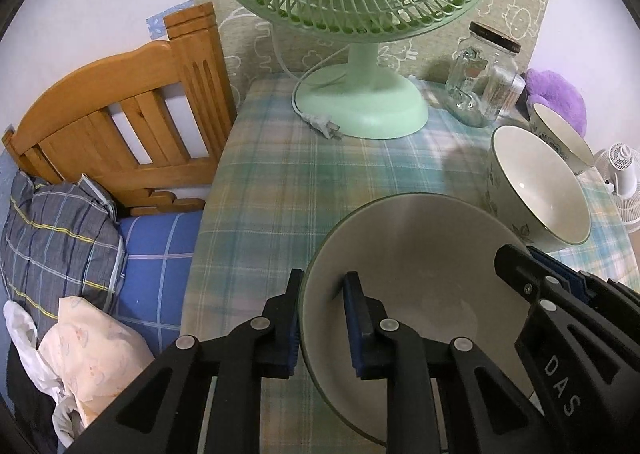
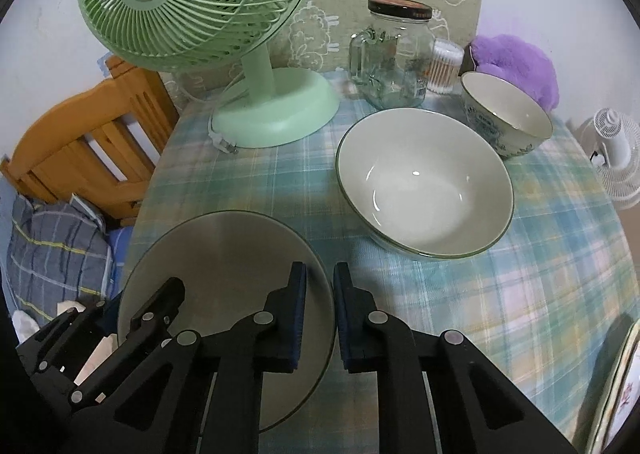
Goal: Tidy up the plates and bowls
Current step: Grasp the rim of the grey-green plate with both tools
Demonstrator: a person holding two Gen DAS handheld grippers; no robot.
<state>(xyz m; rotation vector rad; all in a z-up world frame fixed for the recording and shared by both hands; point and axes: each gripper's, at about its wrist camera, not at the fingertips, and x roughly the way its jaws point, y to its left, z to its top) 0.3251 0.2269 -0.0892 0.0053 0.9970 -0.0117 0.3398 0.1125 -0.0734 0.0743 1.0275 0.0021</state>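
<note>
A grey-green plate [image 1: 420, 294] with a dark rim is held over the checked tablecloth [image 1: 280, 182]. My left gripper [image 1: 326, 318] is shut on the plate's left rim, one finger outside and one inside. My right gripper [image 2: 320, 314] is shut on the same plate [image 2: 224, 270] at its right rim; it shows in the left wrist view [image 1: 560, 310]. A large green-rimmed bowl [image 2: 424, 182] stands just right of the plate. A smaller floral bowl [image 2: 508, 118] stands behind it.
A green desk fan [image 2: 256, 102] with its loose plug stands at the back left. A glass jar [image 2: 396, 54], cotton swabs [image 2: 444, 62] and a purple plush [image 2: 516, 62] are at the back. A patterned plate's edge [image 2: 616, 390] is at the right. A wooden headboard [image 1: 120, 122] and bed lie left.
</note>
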